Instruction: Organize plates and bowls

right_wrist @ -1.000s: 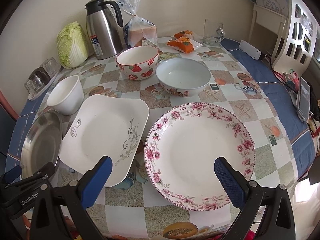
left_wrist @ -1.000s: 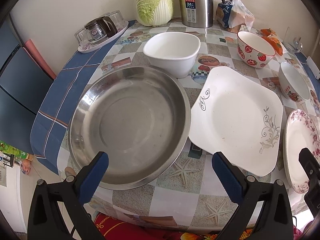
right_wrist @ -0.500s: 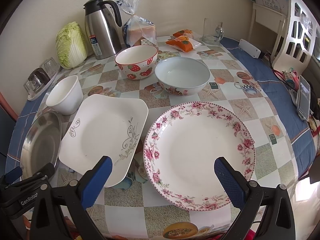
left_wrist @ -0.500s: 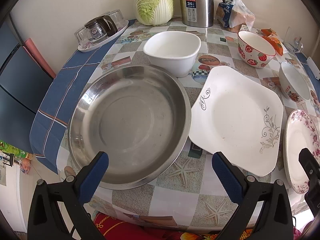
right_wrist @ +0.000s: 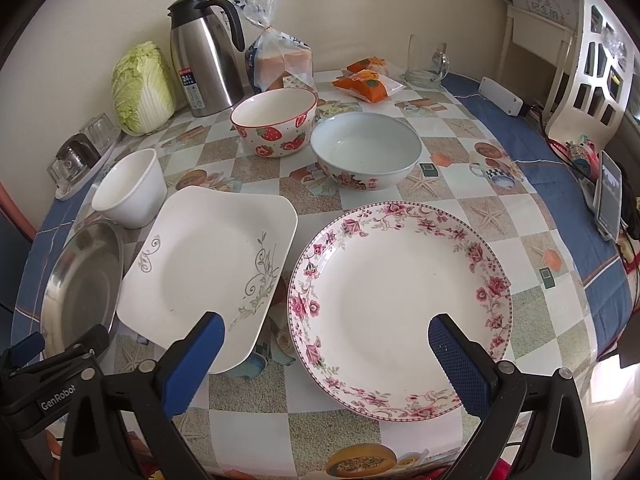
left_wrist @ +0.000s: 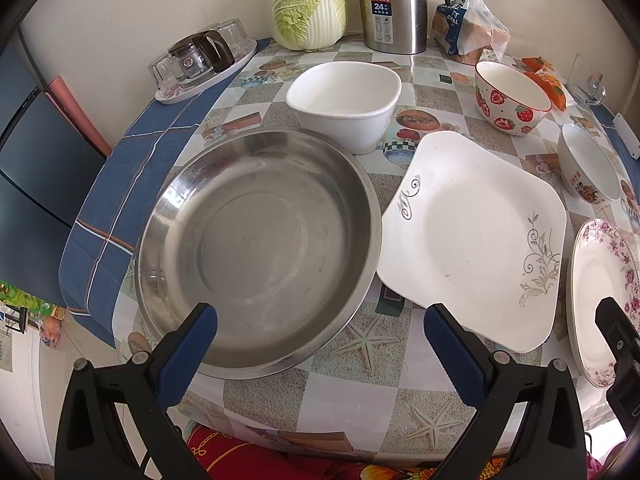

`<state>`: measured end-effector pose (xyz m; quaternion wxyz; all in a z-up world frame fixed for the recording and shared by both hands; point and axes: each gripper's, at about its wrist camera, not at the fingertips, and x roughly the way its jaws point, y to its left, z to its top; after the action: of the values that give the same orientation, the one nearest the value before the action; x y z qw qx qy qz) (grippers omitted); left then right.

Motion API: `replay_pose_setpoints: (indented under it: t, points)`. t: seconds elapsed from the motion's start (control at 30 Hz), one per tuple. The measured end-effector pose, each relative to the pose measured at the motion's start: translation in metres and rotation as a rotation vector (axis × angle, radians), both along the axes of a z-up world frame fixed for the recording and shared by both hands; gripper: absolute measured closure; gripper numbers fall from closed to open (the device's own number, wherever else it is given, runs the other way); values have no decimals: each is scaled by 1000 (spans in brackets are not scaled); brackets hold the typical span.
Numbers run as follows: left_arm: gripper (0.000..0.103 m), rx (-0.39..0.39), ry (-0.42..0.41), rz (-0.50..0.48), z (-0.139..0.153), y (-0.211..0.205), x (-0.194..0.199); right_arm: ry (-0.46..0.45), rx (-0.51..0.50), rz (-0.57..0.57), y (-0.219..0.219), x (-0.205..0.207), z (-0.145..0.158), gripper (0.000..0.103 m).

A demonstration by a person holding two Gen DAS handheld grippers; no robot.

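A steel dish (left_wrist: 260, 248) lies at the table's left, with my open, empty left gripper (left_wrist: 320, 344) above its near rim. A square white plate (left_wrist: 472, 236) (right_wrist: 212, 264) lies beside it. A round floral plate (right_wrist: 400, 304) lies right of that, with my open, empty right gripper (right_wrist: 326, 352) above its near edge. Behind stand a white square bowl (left_wrist: 344, 100) (right_wrist: 130, 188), a strawberry bowl (right_wrist: 274, 122) (left_wrist: 510, 96) and a pale bowl (right_wrist: 366, 156) (left_wrist: 586, 168).
At the back stand a cabbage (right_wrist: 140, 86), a steel thermos jug (right_wrist: 204, 56), bagged bread (right_wrist: 280, 60), orange snack packs (right_wrist: 366, 80) and a glass mug (right_wrist: 426, 62). A tray of glassware (left_wrist: 204, 64) sits far left. A phone (right_wrist: 608, 196) lies at the right edge.
The right gripper's view has shifted slightly closer toward the floral plate. The left gripper and all dishes have stayed in place.
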<state>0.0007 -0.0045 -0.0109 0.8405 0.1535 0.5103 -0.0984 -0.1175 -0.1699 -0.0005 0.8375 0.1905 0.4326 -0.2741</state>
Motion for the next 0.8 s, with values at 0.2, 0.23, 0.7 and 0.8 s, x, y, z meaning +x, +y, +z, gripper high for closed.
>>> replay_pose_setpoints:
  t: [0.2,0.23,0.7,0.8]
  points:
    - [0,-4,-1,0,0,0,0,10,2,5,1,1,-2,0]
    - [0,-5,0,0,0,0,0,9,0,5,1,1,-2,0]
    - [0,-58,2,6,0,2,1,0,-36,18,4,3,-2,0]
    - [0,-70,-6,6,1,3,2,12,-28,21,4,4,-2,0]
